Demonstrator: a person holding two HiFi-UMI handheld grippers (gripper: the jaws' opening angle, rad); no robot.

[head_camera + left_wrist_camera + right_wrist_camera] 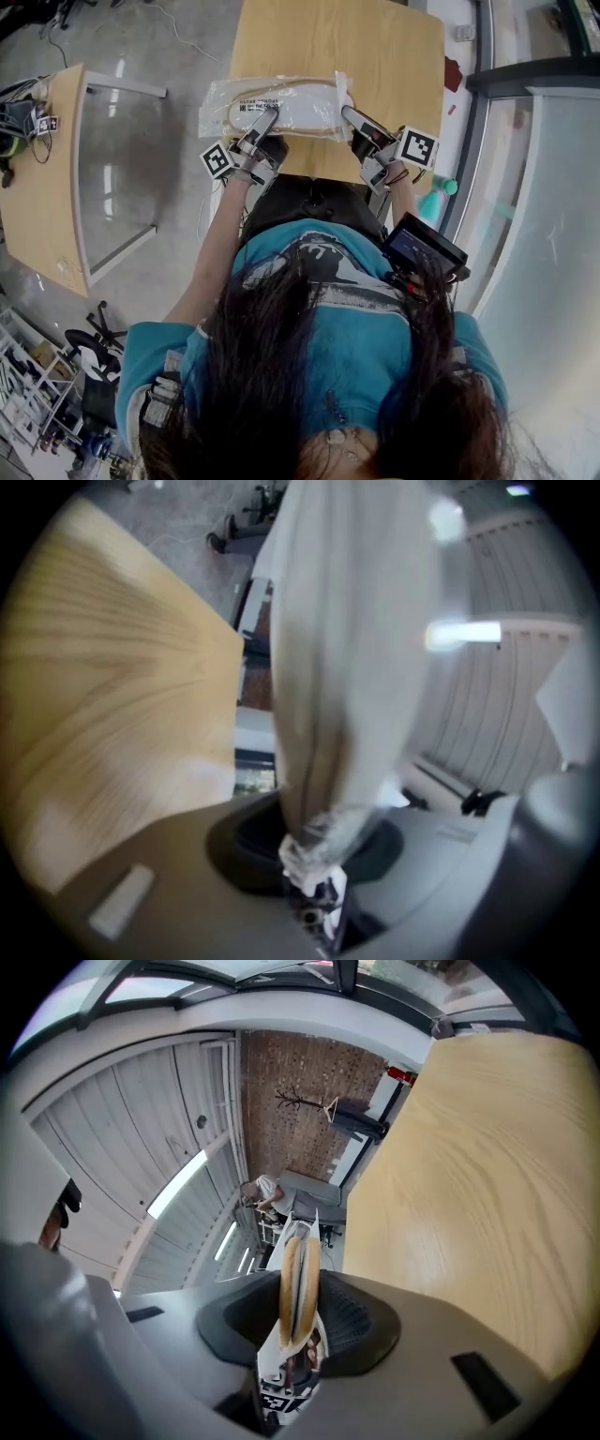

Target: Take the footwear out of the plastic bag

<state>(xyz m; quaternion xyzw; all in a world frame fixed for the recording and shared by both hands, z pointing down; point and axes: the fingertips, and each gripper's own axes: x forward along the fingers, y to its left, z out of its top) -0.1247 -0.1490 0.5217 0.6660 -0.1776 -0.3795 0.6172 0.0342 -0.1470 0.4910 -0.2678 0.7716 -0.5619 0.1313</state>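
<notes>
A clear plastic bag (277, 105) with flat tan-edged slippers inside lies across the near edge of the wooden table (337, 37). My left gripper (258, 127) is at the bag's left part. In the left gripper view, bunched clear plastic (347, 667) rises from between the jaws of the left gripper (314, 855), which is shut on it. My right gripper (354, 120) is at the bag's right end. In the right gripper view, the thin tan edges of the slippers (300, 1279) stand between the pads of the right gripper (298, 1335), with a printed label below them.
A second wooden table (37, 187) with cables stands at the left, with a glass-topped frame (122, 178) beside it. A teal object (433, 202) and a small red thing (453, 73) lie on the floor at the right. A black device (422, 246) hangs at the person's side.
</notes>
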